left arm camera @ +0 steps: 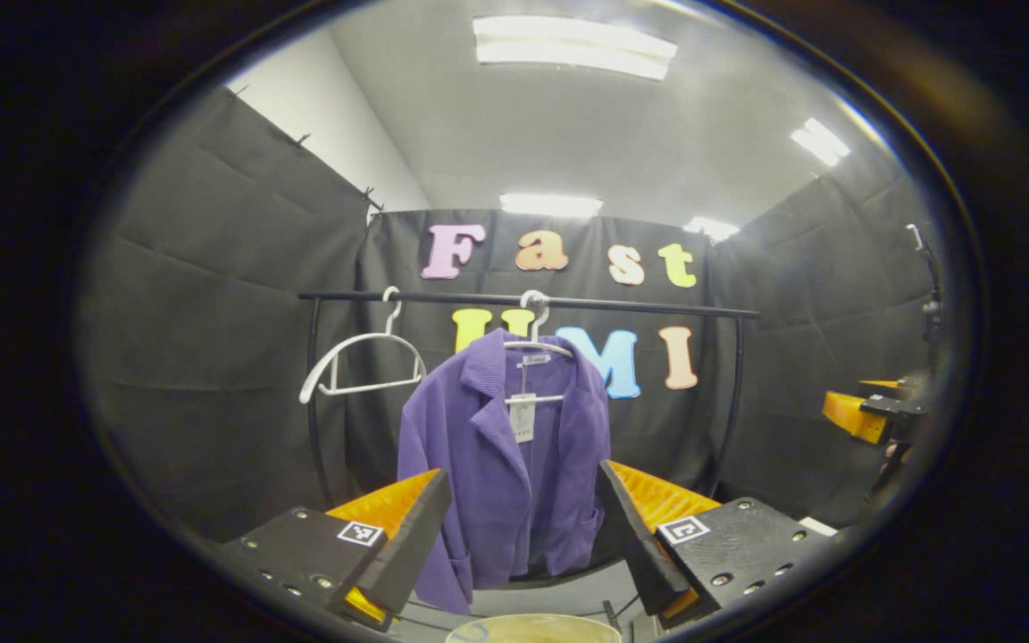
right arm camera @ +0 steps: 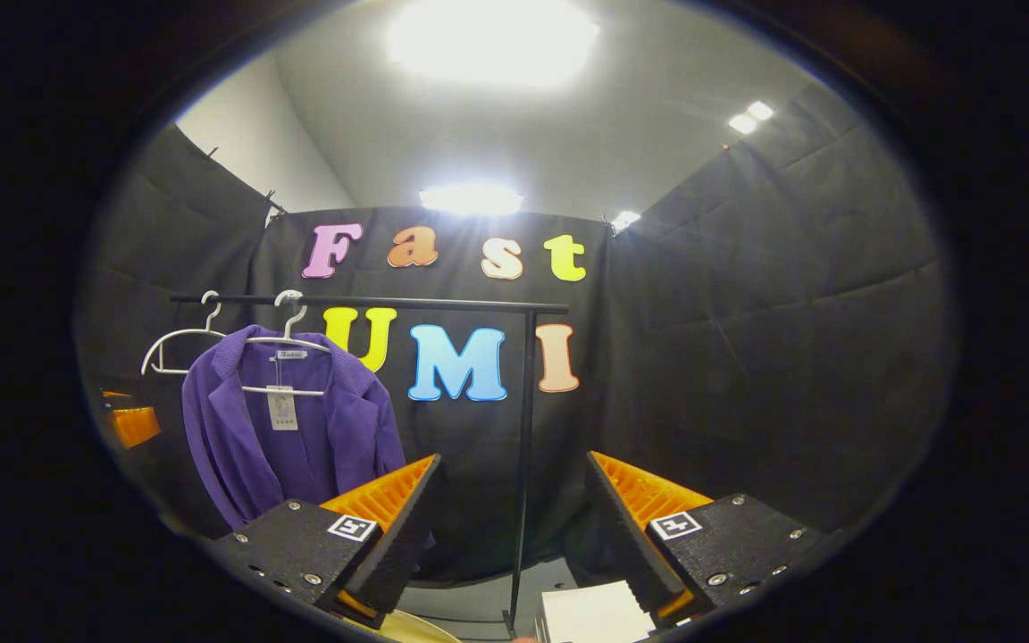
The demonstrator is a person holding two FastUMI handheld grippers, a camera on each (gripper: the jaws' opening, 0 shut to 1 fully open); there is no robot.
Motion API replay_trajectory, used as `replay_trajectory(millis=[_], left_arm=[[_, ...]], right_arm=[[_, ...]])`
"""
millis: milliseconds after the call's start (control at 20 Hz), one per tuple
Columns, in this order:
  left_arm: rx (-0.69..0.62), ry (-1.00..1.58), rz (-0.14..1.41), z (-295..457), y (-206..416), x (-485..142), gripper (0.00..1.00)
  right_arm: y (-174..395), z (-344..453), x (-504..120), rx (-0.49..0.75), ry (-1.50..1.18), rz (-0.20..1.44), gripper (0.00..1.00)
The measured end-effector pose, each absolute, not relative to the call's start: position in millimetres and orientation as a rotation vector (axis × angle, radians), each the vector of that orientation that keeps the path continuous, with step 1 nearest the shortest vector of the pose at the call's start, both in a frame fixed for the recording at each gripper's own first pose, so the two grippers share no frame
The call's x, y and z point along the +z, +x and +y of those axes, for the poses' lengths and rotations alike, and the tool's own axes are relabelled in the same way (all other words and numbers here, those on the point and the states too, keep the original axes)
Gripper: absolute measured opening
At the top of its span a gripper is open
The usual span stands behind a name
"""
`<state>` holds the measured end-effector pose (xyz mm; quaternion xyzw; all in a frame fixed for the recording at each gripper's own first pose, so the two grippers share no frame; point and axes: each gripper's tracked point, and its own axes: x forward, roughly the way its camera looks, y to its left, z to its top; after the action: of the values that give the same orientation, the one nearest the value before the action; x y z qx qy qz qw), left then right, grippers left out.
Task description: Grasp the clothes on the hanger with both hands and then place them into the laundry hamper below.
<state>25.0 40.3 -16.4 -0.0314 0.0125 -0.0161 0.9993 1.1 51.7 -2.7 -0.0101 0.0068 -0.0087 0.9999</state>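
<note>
A purple jacket (left arm camera: 506, 464) hangs on a white hanger (left arm camera: 537, 344) from a black rail (left arm camera: 528, 302); a paper tag dangles at its collar. My left gripper (left arm camera: 522, 500) is open, and the jacket shows straight ahead between its fingers, some way off. In the right gripper view the same jacket (right arm camera: 291, 429) hangs to the left, and my right gripper (right arm camera: 513, 487) is open and points at the rack's right post (right arm camera: 525, 446). The pale rim of the hamper (left arm camera: 532, 628) shows at the bottom of the left gripper view, below the jacket. The right gripper (left arm camera: 872, 415) also appears far right there.
An empty white hanger (left arm camera: 363, 362) hangs left of the jacket on the same rail. The rack's curved black posts stand at both ends. A white flat thing (right arm camera: 595, 614) lies on the floor near the right post. Black cloth walls close the booth.
</note>
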Motion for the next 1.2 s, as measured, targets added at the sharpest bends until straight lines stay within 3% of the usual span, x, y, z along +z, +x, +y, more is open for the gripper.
replay_trajectory(millis=[150, 200, 400, 450, 600, 650, 700, 1050, 1100, 1200], left_arm=[[-0.019, -0.050, 0.044, 47, 27, -22, 0.95], [-0.010, -0.050, 0.053, 51, 26, -23, 1.00], [0.009, -0.085, 0.055, 60, 23, -18, 1.00], [0.020, -0.086, 0.049, 63, 27, -14, 0.90], [0.051, -0.102, 0.049, 67, 41, -5, 0.90], [0.058, -0.113, 0.049, 67, 46, -3, 0.90], [0.065, -0.124, 0.053, 66, 51, -1, 1.00], [0.164, -0.172, 0.085, 70, 107, 3, 1.00], [0.176, -0.187, 0.090, 69, 117, 2, 0.95], [0.202, -0.213, 0.108, 68, 137, -4, 0.95]], right_arm=[[-1, 70, -2, 0.007, -0.023, 0.034, 0.95], [0, 77, -1, 0.021, -0.023, 0.041, 0.95], [13, 115, 7, 0.107, -0.023, 0.062, 0.95], [20, 121, 10, 0.122, -0.027, 0.062, 0.95], [42, 153, 13, 0.193, -0.001, 0.077, 0.95], [52, 164, 16, 0.218, 0.016, 0.076, 0.95], [60, 171, 18, 0.234, 0.024, 0.072, 0.95], [148, 234, 14, 0.374, 0.076, 0.091, 0.95], [160, 242, 12, 0.395, 0.083, 0.099, 0.95], [184, 259, 4, 0.437, 0.097, 0.124, 0.95]])
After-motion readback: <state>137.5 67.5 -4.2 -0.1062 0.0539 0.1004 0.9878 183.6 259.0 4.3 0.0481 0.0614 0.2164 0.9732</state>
